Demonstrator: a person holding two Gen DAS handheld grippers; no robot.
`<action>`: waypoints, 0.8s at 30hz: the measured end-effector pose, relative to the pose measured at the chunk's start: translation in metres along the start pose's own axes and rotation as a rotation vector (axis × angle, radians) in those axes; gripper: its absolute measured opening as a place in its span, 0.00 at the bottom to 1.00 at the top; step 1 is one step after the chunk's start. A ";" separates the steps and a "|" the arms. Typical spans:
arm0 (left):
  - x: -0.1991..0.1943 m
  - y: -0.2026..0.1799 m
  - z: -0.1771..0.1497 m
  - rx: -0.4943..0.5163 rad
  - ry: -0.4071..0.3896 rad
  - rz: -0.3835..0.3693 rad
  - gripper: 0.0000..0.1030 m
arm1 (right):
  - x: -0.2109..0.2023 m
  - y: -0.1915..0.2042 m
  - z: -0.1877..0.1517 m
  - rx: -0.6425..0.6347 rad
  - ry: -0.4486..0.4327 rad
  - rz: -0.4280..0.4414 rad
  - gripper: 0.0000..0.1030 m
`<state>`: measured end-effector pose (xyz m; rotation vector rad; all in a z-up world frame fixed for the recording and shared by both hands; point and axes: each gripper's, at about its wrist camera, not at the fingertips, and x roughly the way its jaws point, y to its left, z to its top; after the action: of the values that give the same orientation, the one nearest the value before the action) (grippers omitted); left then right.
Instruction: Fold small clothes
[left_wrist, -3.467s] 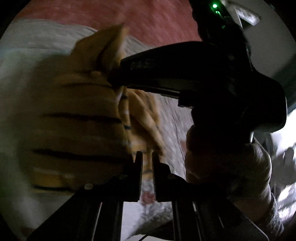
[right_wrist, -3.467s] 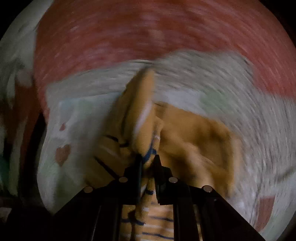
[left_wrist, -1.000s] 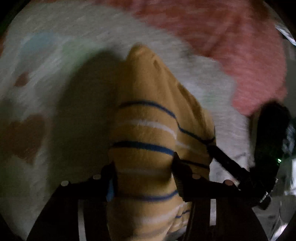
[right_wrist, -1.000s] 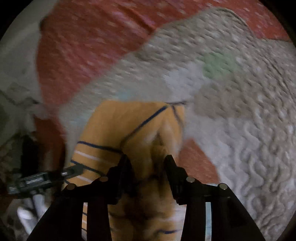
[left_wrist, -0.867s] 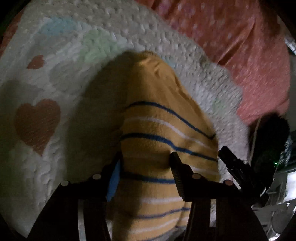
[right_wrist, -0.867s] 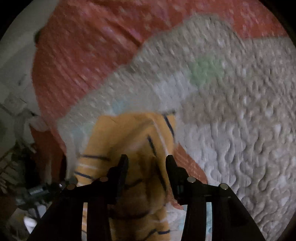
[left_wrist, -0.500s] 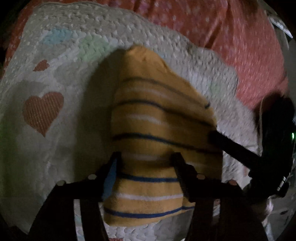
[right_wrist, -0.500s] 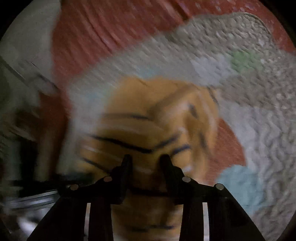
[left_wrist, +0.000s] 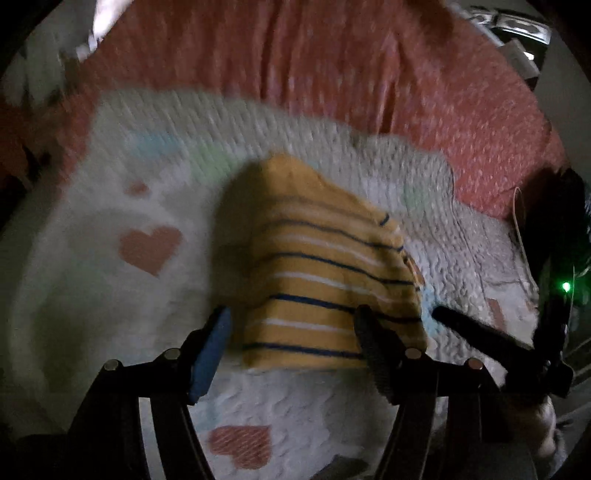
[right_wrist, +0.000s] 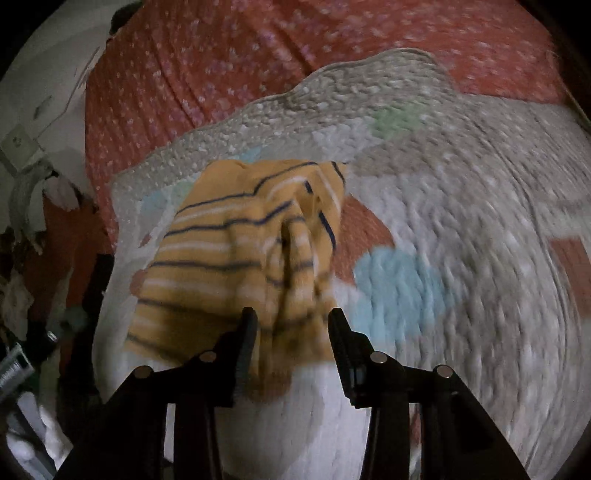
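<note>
A small yellow garment with blue and white stripes (left_wrist: 325, 273) lies folded on a white quilted mat (left_wrist: 110, 295). My left gripper (left_wrist: 293, 343) is open just above the garment's near edge and holds nothing. In the right wrist view the same garment (right_wrist: 229, 258) lies bunched, with a raised crease down its right side. My right gripper (right_wrist: 291, 336) is open over its near edge and is empty. The right gripper also shows as a dark shape at the right of the left wrist view (left_wrist: 491, 343).
The mat has heart and pastel patches and lies on a red dotted bedsheet (left_wrist: 332, 66). The sheet also shows in the right wrist view (right_wrist: 221, 55). White clutter and cloth lie off the bed's left side (right_wrist: 29, 206).
Both grippers were shut on the garment and holding it up. Since then they opened, let it drop on the mat and pulled back from it.
</note>
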<state>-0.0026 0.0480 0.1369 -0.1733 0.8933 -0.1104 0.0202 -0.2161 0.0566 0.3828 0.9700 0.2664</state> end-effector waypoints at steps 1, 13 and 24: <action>-0.014 -0.003 -0.005 0.020 -0.049 0.032 0.66 | -0.005 0.001 -0.006 0.000 -0.009 -0.008 0.44; -0.143 -0.029 -0.052 0.154 -0.422 0.288 1.00 | -0.042 0.025 -0.087 -0.070 -0.047 -0.106 0.54; -0.065 -0.004 -0.069 0.008 -0.053 0.167 1.00 | -0.021 0.029 -0.095 -0.121 0.005 -0.138 0.61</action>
<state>-0.0973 0.0477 0.1450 -0.0935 0.8506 0.0460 -0.0720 -0.1795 0.0368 0.2033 0.9755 0.1993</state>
